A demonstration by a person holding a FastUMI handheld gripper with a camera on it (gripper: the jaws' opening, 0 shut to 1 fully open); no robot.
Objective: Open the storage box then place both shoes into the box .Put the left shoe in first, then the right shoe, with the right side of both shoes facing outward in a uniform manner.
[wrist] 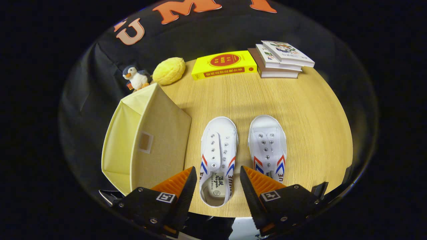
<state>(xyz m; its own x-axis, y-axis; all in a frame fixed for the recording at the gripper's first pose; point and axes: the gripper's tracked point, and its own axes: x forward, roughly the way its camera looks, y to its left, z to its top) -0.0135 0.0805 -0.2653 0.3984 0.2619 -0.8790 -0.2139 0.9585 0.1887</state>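
Tongs: we are holding the gripper [217,181] spread wide, grasping nothing.
Left shoe [218,156]: white canvas, lying between the fingers.
Right shoe [268,146]: lying just beside the right finger.
Storage box [146,140]: pale fabric, standing left of the fingers.
Beyond: books [282,58], plush penguin [136,77] sitting on wooden table [310,116].

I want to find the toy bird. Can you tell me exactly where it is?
Start at the big yellow storage box left of the open claw. At its far corner sits a small plush penguin, beside a lumpy yellow plush. It is the only thing with a white belly, dark head and orange beak.
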